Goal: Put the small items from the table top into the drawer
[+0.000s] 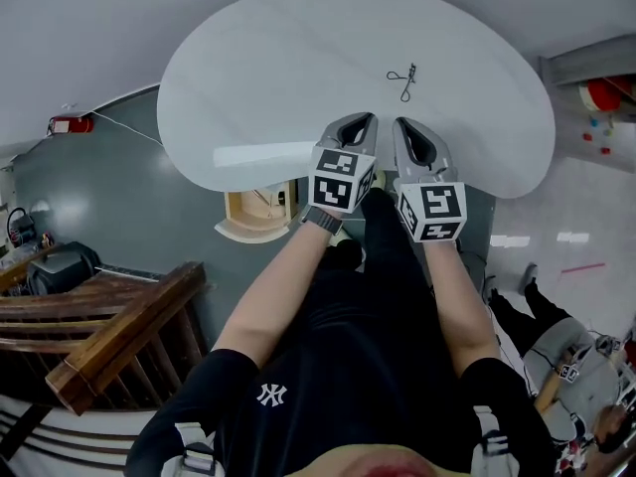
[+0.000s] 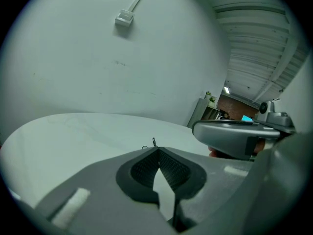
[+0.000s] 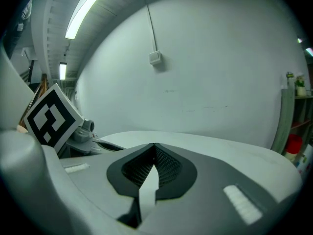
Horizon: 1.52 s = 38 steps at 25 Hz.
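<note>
The left gripper [image 1: 366, 119] has its fingers [image 2: 178, 169] closed, the dark ribbed pads meeting at the tips with nothing held between them; only a thin wedge of the white surface [image 1: 268, 78] shows through the gap lower down. The right gripper [image 1: 401, 124] is the same: its fingers [image 3: 168, 166] are pressed together at the tips and hold nothing. Both grippers sit side by side, close to each other, over the near edge of the surface and point across it. The small dark cord [image 1: 404, 79] lies alone on the surface beyond the fingertips, apart from both grippers and a little nearer the right one. It is a thin black loop with a short stub at one end; in the left gripper view it shows as a tiny dark speck [image 2: 153, 142] just past the tips. The drawer [image 1: 238, 229], of light wood, stands open under the near edge of the surface, to the left of the left gripper.
</note>
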Motion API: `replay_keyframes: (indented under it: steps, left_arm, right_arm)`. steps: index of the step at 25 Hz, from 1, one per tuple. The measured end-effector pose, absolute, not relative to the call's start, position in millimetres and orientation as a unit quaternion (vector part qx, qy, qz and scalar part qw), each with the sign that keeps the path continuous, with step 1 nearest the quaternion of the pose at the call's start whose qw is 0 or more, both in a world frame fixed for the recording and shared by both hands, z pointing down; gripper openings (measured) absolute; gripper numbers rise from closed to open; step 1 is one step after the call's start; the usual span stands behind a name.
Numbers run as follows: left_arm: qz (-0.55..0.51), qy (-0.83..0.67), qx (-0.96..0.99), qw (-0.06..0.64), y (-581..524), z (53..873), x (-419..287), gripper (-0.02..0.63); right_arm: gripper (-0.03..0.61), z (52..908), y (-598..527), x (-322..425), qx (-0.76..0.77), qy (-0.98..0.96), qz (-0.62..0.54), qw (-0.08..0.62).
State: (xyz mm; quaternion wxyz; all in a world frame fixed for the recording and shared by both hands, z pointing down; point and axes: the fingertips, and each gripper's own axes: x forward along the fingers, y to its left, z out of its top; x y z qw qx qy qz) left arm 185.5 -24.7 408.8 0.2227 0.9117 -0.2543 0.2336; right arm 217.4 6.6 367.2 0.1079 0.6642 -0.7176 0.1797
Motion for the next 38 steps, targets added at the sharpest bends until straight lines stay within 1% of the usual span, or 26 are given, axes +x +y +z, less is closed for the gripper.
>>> replay_keyframes:
  steps: [2, 10, 23, 38]
  left_arm:
    - [0.239, -0.249, 0.911, 0.224, -28.4, 414.1, 196.7, 0.002]
    - [0.272, -0.23, 0.907, 0.224, -45.1, 444.7, 235.6, 0.043]
    - [0.34, -0.211, 0.889, 0.222, -63.7, 503.9, 298.5, 0.072]
    - [0.407, -0.221, 0.861, 0.209, -72.1, 549.1, 315.0, 0.077]
  right_arm:
    - [0.021, 371.1, 2.7, 228.3, 0.666, -0.715, 0.184, 0.109]
    - [0.021, 391.8, -12.8, 269.2, 0.672, -0.702, 0.206, 0.116]
    - [0.021, 425.8, -28.4, 326.4, 0.677, -0.685, 0.243, 0.119]
    - [0.021, 446.2, -35.3, 354.3, 0.677, -0.675, 0.269, 0.114]
